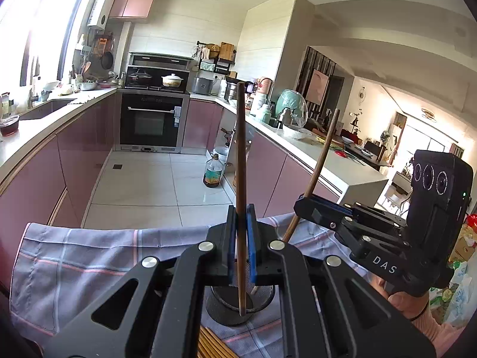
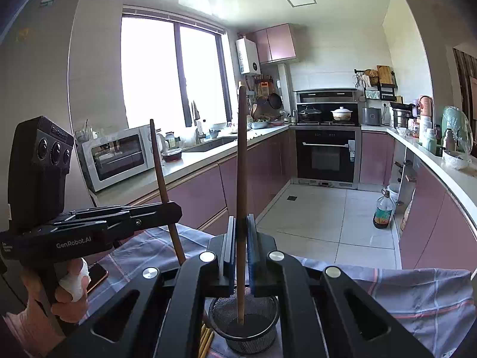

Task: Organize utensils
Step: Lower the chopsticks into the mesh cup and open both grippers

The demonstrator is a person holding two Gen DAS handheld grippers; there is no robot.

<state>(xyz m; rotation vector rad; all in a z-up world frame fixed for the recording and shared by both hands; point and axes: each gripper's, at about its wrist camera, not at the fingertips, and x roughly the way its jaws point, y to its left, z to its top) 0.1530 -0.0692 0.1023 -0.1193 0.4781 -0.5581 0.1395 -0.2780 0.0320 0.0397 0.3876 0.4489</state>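
My left gripper [image 1: 241,238] is shut on a dark wooden chopstick [image 1: 241,164], held upright with its lower tip over the black mesh holder [image 1: 232,304]. My right gripper [image 2: 241,250] is shut on another dark wooden chopstick [image 2: 241,179], upright, with its tip down inside the mesh holder [image 2: 247,325]. In the left wrist view the right gripper [image 1: 310,205] shows at the right with its chopstick [image 1: 319,167]. In the right wrist view the left gripper [image 2: 167,208] shows at the left with its chopstick [image 2: 162,179]. Several light wooden chopsticks [image 2: 205,340] lie on the cloth beside the holder.
A grey checked cloth [image 1: 89,256] covers the work surface. A phone [image 2: 95,274] lies on it at the left. Pink kitchen cabinets, an oven [image 2: 326,155], a microwave [image 2: 116,155] and an oil bottle [image 2: 382,208] on the tiled floor lie beyond.
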